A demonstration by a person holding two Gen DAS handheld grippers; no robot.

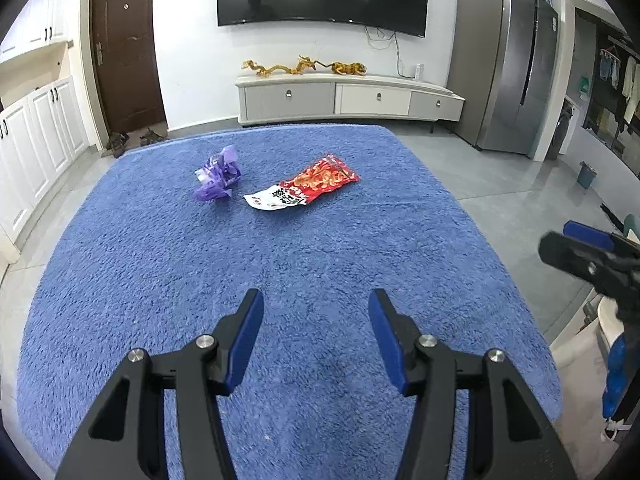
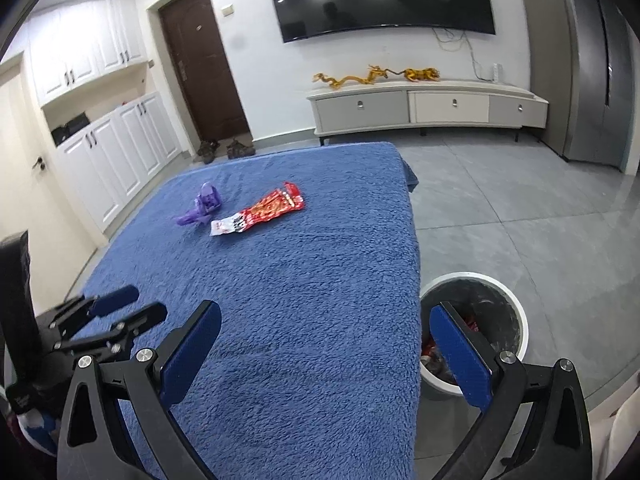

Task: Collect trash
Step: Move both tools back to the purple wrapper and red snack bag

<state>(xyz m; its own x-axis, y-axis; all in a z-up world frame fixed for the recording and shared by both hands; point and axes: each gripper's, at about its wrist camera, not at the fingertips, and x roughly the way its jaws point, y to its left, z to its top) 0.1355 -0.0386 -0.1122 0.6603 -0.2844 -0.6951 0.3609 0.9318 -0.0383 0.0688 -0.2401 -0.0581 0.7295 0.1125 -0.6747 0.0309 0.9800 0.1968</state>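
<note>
A crumpled purple wrapper (image 1: pixel 218 178) (image 2: pixel 200 204) and a red and white snack wrapper (image 1: pixel 304 188) (image 2: pixel 264 210) lie side by side on the far half of the blue fleece-covered table (image 1: pixel 160 264) (image 2: pixel 320 280). My left gripper (image 1: pixel 316 308) (image 2: pixel 132 306) hovers open over the near part of the table, well short of both wrappers, with nothing between its fingers. My right gripper (image 2: pixel 324 312) (image 1: pixel 568 238) is open wide and empty over the table's right edge. A white bin with a black liner (image 2: pixel 460 278) stands on the floor just right of that edge, with red trash inside.
Grey tiled floor surrounds the table. A low TV cabinet (image 1: pixel 352 96) stands along the far wall under a wall TV. A steel fridge (image 1: pixel 512 80) is at the right, a brown door (image 1: pixel 124 52) and white cupboards (image 1: pixel 44 128) at the left. A small blue bin (image 1: pixel 587 174) stands far right.
</note>
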